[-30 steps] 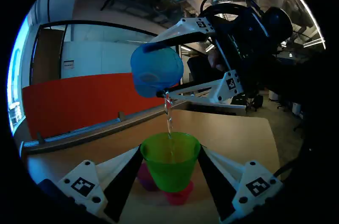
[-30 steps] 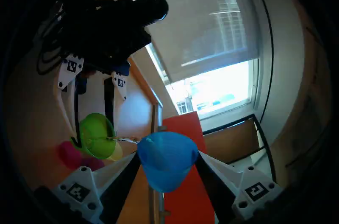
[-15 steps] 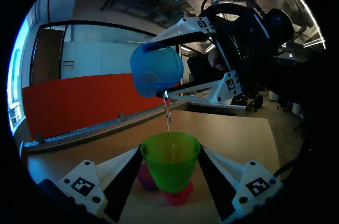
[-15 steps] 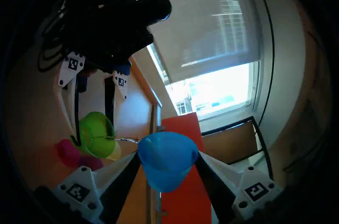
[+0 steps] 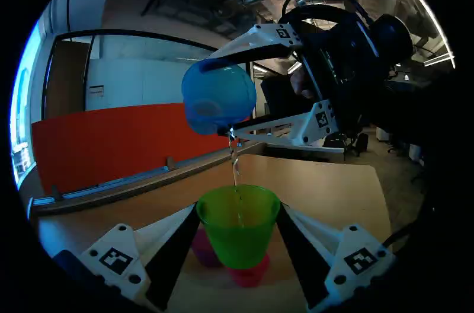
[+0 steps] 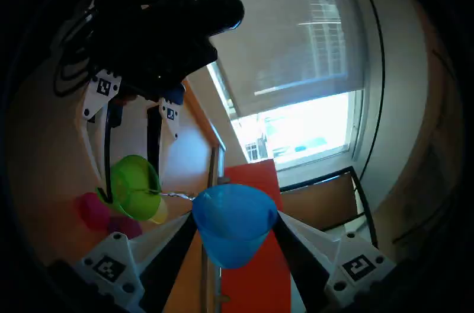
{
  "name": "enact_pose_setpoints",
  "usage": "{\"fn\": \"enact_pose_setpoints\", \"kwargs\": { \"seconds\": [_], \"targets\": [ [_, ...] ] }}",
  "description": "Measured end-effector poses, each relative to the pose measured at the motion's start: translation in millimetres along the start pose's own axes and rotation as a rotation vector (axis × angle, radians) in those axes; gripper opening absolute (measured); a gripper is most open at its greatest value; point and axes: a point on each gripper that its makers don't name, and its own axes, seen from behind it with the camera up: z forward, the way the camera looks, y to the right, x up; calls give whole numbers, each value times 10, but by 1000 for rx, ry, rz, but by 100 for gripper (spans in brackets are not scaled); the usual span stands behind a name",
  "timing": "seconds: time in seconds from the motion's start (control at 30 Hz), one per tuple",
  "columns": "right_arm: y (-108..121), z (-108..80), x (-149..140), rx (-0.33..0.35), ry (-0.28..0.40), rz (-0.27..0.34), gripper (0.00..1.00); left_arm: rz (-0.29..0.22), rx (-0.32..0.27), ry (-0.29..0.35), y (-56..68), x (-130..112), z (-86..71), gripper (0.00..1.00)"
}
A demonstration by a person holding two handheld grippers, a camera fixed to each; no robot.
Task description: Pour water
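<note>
Right gripper [image 6: 235, 218] around tilted blue cup [image 6: 234, 233]

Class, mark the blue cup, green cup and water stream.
blue cup [image 5: 219, 92], left gripper view, side wall.
green cup [image 5: 238, 237], left gripper view, outer wall.
water stream [image 5: 235, 162], left gripper view, midway.

Left gripper view: dim, cool-toned interior; you get light from ceiling strips [image 5: 437, 59] far right, daylight sliver at left edge. Near green cup [image 5: 238, 227] sharp, glowing translucent. Right gripper view: window [image 6: 296, 138] blown out, strong glare; upper left falls to black silhouette. Near blue cup [image 6: 234, 227] backlit, sharp. Note straight lines bowing toward edges, both views.
</note>
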Motion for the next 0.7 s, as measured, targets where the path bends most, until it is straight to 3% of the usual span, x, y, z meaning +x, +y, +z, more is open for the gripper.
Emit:
{"fn": "enact_pose_setpoints", "kwargs": {
  "seconds": [0.7],
  "targets": [
    [4,65,12,-1,-3,-59,91,1,1,2,-2,5,-1,88]
  ]
}}
